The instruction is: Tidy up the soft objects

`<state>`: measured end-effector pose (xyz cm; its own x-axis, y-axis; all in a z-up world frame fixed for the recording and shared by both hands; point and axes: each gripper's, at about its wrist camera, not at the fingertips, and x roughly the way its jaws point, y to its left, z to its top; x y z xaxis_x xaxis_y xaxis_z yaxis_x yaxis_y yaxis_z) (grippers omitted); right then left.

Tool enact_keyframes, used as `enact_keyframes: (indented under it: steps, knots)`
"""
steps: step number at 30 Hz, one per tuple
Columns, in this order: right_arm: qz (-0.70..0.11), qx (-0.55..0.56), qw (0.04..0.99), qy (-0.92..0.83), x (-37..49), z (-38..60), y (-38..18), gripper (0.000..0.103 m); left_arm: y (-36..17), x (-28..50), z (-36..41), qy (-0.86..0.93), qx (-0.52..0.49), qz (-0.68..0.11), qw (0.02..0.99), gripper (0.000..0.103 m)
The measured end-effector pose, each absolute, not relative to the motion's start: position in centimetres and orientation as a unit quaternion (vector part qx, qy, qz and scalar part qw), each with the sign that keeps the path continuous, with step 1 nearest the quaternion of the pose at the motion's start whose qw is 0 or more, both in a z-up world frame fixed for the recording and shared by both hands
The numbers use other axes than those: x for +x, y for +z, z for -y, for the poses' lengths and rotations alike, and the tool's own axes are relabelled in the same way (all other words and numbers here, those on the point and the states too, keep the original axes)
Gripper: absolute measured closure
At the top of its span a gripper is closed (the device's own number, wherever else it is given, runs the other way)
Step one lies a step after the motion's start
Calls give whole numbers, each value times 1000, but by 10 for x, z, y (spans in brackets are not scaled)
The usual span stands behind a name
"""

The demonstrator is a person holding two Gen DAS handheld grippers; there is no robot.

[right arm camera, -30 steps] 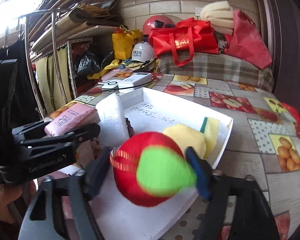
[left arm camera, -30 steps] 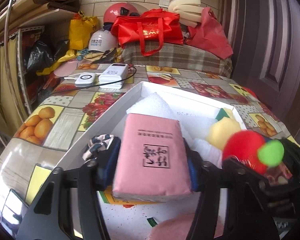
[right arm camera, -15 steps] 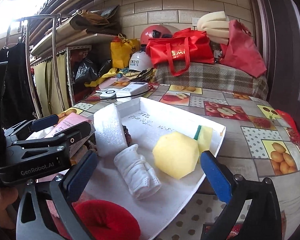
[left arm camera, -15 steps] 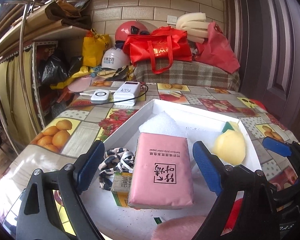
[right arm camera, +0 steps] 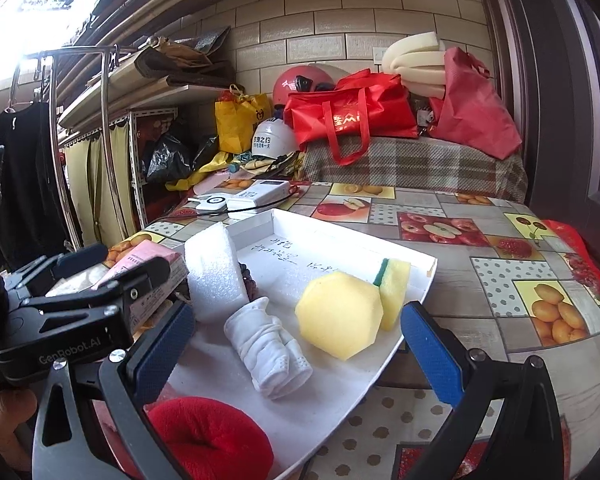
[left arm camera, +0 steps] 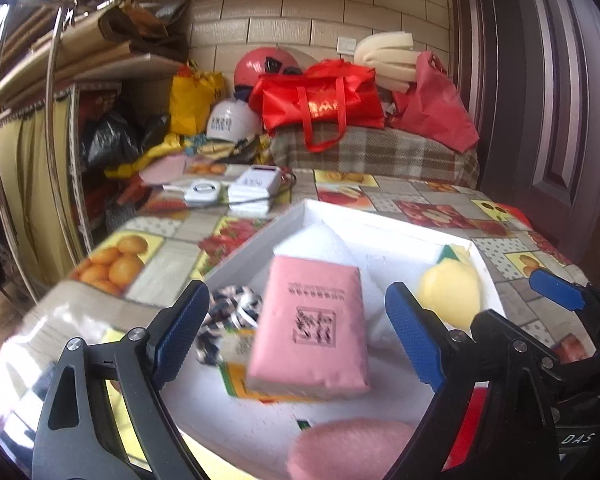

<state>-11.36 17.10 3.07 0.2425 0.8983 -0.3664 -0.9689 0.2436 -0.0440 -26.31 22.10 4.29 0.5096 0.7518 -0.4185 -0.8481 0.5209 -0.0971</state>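
On the counter (left arm camera: 168, 264), left wrist view: one white tray (left arm camera: 260, 240) on a fruit-print cloth.
- Left tongs (left arm camera: 296, 344): jaws wide apart, having just been opening; blue pads flank the pink tissue pack (left arm camera: 312, 332) without touching it. Nothing gripped.
- Pink tissue pack: lies flat in the tray, partly over a small green-and-yellow carton (left arm camera: 236, 364).
- Patterned black-and-white scrunchie (left arm camera: 228, 316): in the tray, just left of the pack.
- White foam piece (left arm camera: 320, 240): behind the pack.
- Yellow sponge (left arm camera: 452, 292): right side of the tray, near the far rim.
- Pink fuzzy item (left arm camera: 348, 452): bottom edge of the view, blurred; kind cannot be told.
- Right tongs (left arm camera: 556, 292): one blue pad visible at right, clear of the tray contents.
- Power bank (left arm camera: 256, 188) and small white device (left arm camera: 202, 192): on the counter beyond the tray.

Right wrist view, same tray (right arm camera: 416, 276).
- Right tongs (right arm camera: 296, 348): jaws spread fully, having just been opening; nothing between the pads is pressed.
- Red plush ball (right arm camera: 208, 440): rests at the near end of the tray, below the tongs.
- Rolled white socks (right arm camera: 268, 352): middle of the tray, between foam and sponge.
- Yellow sponge (right arm camera: 340, 316): hexagonal, touching a green-backed scouring sponge (right arm camera: 394, 292) at its right.
- White foam piece (right arm camera: 216, 272): upright at the left side of the tray.
- Left tongs (right arm camera: 112, 272): at left, black body over the pink tissue pack (right arm camera: 140, 264).
- Red bag (right arm camera: 348, 116) and helmets: on a plaid-covered surface at the back.
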Motion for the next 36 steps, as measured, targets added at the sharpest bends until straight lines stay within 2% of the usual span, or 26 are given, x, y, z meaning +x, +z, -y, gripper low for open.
enact_keyframes:
  steps: [7,16,21,26,30,33,36]
  knots:
    - [-132,-131,783,594,-110,-148,31,0,46,-253,-190,463,-106,-164,865,12]
    - [-154,-112,798,572,-90,-104,32,0,46,-248,-167,442,-102,-175,874,12]
    - [-214,-51,816,535,-50,-78,31,0,45,-245,-164,439,-102,-182,874,12]
    - [-233,4,818,526,-34,-48,32,0,44,-245,-163,438,-109,-187,872,12]
    - [-187,37,823,535,-40,-16,42,0,44,-243,-158,438,-108,-195,871,12]
    - [-97,47,852,513,-59,15,52,0,45,-245,-150,433,-120,-191,873,12]
    - [-26,39,891,451,-73,39,55,0,54,-249,-131,446,-90,-162,876,12]
